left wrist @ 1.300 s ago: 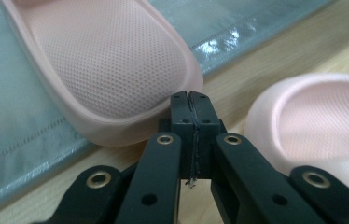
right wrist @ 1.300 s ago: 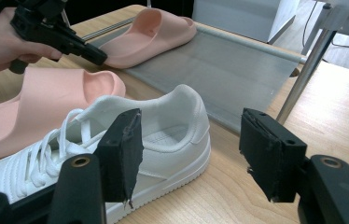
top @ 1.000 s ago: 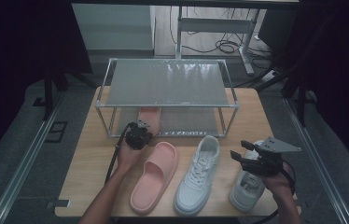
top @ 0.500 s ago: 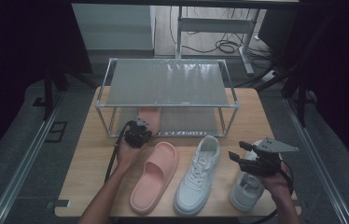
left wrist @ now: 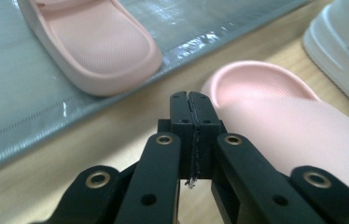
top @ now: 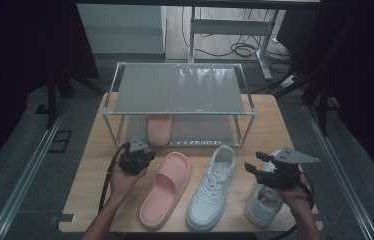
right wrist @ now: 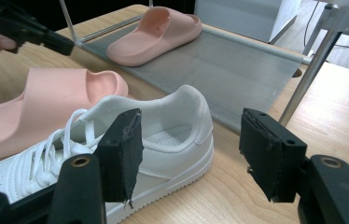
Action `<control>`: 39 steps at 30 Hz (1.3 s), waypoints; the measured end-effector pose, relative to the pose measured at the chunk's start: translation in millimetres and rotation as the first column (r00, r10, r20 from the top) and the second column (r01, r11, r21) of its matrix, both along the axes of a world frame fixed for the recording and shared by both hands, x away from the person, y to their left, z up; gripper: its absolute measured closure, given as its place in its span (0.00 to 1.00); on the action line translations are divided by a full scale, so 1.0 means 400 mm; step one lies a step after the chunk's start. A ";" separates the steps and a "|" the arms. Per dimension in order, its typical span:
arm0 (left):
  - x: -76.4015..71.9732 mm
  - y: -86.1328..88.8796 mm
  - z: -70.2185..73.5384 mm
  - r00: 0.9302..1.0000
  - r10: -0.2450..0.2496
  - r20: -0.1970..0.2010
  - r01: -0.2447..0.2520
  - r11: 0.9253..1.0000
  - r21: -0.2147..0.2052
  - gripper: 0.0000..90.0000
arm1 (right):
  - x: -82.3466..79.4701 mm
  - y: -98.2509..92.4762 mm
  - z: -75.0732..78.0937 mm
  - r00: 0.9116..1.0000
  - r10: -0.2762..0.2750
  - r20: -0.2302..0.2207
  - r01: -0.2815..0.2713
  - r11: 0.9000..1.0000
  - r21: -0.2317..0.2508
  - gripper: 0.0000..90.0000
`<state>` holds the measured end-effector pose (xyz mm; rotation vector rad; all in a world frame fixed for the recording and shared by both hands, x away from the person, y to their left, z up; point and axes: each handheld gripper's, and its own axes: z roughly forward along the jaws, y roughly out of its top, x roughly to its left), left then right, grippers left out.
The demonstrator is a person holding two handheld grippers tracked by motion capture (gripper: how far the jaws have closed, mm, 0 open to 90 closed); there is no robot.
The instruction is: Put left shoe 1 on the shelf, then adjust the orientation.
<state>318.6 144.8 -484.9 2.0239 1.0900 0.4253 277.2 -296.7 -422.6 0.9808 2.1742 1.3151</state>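
Note:
My left gripper is shut with nothing between its jaws. It hovers just left of the heel end of a pink slipper lying on the table. A matching pink slipper rests on the lower shelf of the rack. My right gripper is open and empty, facing the heel of a white sneaker from its right. A second white sneaker lies under my right hand. In the right gripper view the left gripper points at the shelf's edge.
A two-level metal rack with mesh shelves stands at the back of the wooden table. Its legs and lower rail sit just beyond the shoes. Bare wood lies left of my left hand and right of the rack.
My left gripper has pulled back from the rack's lower shelf toward the near left, still shut. The right gripper and the shoes have stayed put.

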 end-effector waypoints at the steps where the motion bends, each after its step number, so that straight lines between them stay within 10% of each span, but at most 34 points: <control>1: 0.000 0.000 0.000 1.000 0.000 0.000 0.000 1.000 0.000 1.00 | 0.000 0.000 0.000 1.000 0.001 0.000 -0.001 1.000 0.000 0.44; 23: -0.160 0.041 -0.019 0.997 -0.065 -0.046 0.058 0.989 -0.135 1.00 | 0.003 0.013 -0.003 1.000 0.012 -0.003 -0.012 1.000 -0.008 0.45; 39: -0.161 -0.030 -0.057 0.994 -0.091 -0.059 0.087 0.994 -0.064 1.00 | 0.003 0.022 -0.008 1.000 0.021 -0.006 -0.021 1.000 -0.016 0.44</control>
